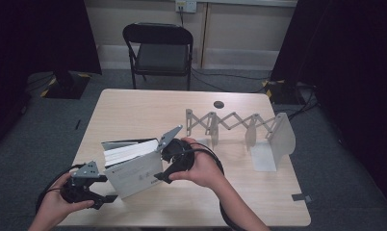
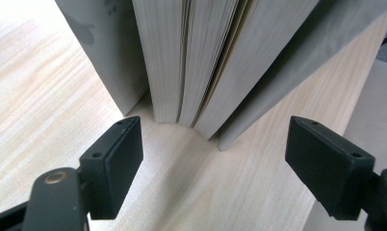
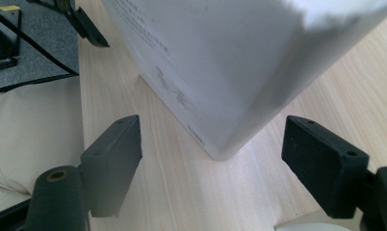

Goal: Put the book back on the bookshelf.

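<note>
Book [image 1: 134,166] stands upright, lower left of centre on counter [image 1: 148,113], near front edge; white matte cover, pages fanned slightly. Left gripper [image 1: 105,192] at lower left, jaws wide, facing page edges, not touching. Right gripper [image 1: 163,177] at book's right corner, jaws wide, nothing held. Pale wood-grain counter bare along upper left. Grey accordion rack [image 1: 239,125] stretched at right, well apart from book.

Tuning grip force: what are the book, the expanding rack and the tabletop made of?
Book: paper pages with a matte white card cover, going by the fanned page edges in the left gripper view. Expanding rack: probably painted sheet metal; thin flat plates and scissor links, pale matte finish, though plastic is possible. Tabletop: light wood-grain surface, likely laminate, with a soft sheen.
</note>
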